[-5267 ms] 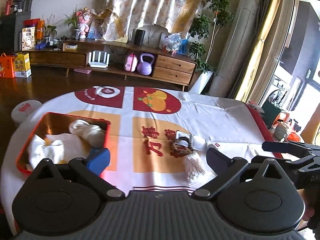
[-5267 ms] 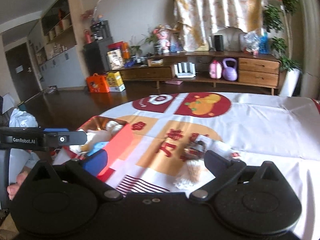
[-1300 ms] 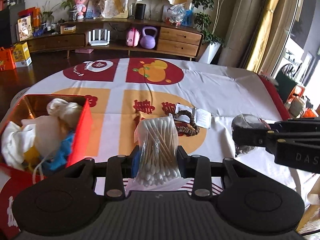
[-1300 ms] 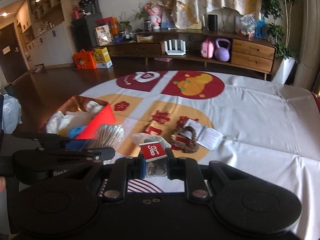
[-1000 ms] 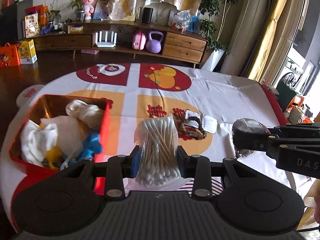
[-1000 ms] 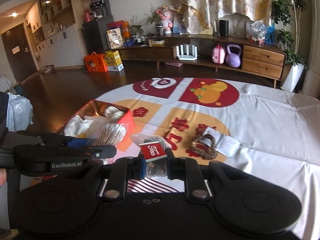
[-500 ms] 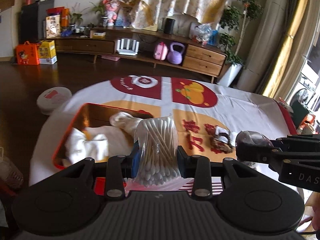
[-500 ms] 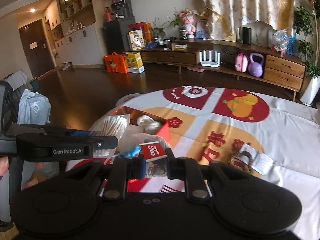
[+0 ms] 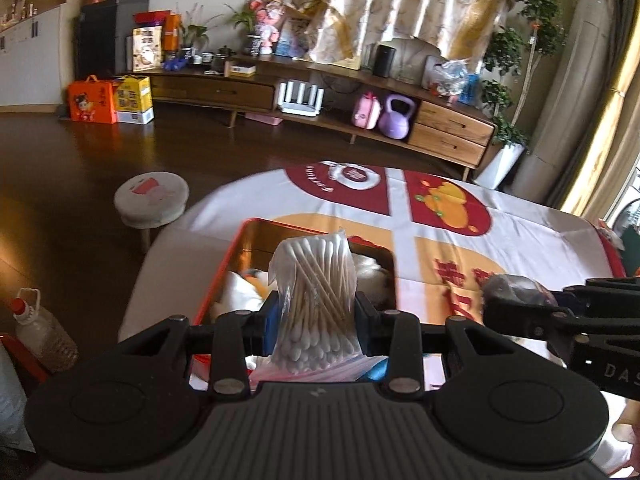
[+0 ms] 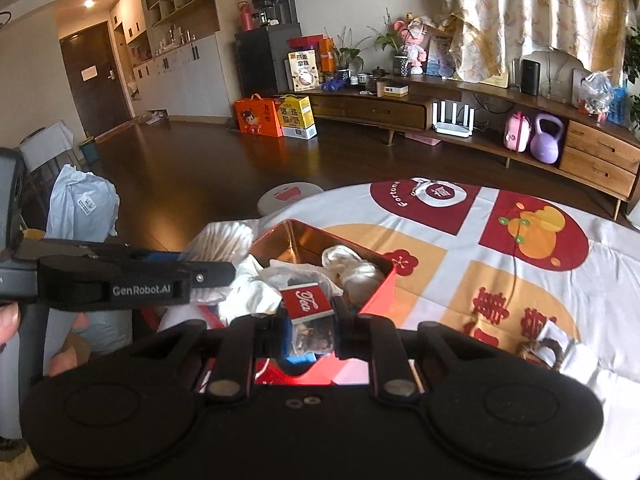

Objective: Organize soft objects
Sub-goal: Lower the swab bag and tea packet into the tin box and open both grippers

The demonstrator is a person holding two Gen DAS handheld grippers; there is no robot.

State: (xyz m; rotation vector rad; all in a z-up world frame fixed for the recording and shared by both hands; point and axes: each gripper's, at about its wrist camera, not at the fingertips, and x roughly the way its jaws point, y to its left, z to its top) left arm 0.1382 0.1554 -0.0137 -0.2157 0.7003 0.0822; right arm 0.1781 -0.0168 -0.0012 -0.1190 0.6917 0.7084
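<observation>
Red tin box: rectangular, coppery glossy inside, on the bench's printed cloth near its edge; holds crumpled white cloths and soft items.
Bead bracelet with paper tag: lies on the cloth, well apart from the box.
Cotton swab bag: clear plastic, wooden sticks, pinched upright by the left tool over the box.
Tea packet: clear pouch, red label, clamped by the right tool at the box's near rim.
</observation>
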